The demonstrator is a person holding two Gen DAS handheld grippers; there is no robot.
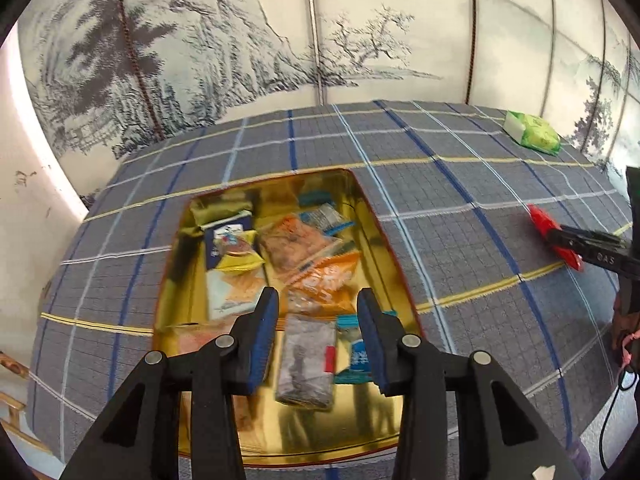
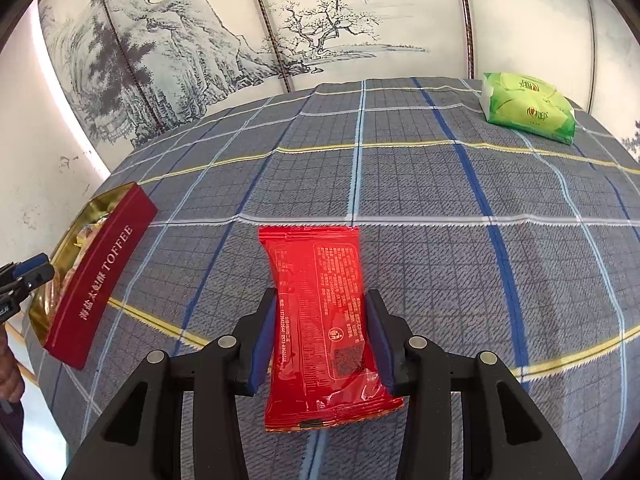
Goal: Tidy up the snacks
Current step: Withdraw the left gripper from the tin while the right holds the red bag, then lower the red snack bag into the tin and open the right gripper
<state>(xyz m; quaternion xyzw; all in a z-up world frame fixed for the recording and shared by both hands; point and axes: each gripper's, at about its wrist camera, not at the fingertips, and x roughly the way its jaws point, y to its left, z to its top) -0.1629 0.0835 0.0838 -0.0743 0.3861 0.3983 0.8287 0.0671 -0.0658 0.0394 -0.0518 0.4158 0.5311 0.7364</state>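
A red toffee tin with a gold inside (image 1: 372,216) lies open on the plaid cloth and holds several snack packets, among them an orange one (image 1: 326,276) and a grey one (image 1: 306,364). My left gripper (image 1: 318,340) hovers open and empty over the tin's near end. My right gripper (image 2: 322,340) is closed on a red snack packet (image 2: 320,320), with both pads against the packet's sides, low over the cloth to the right of the tin (image 2: 100,276). The red packet also shows in the left wrist view (image 1: 554,236).
A green tissue pack (image 2: 528,106) lies at the far right of the table, also in the left wrist view (image 1: 532,132). A painted folding screen (image 2: 240,40) stands behind the table. The table's left edge drops off beside the tin.
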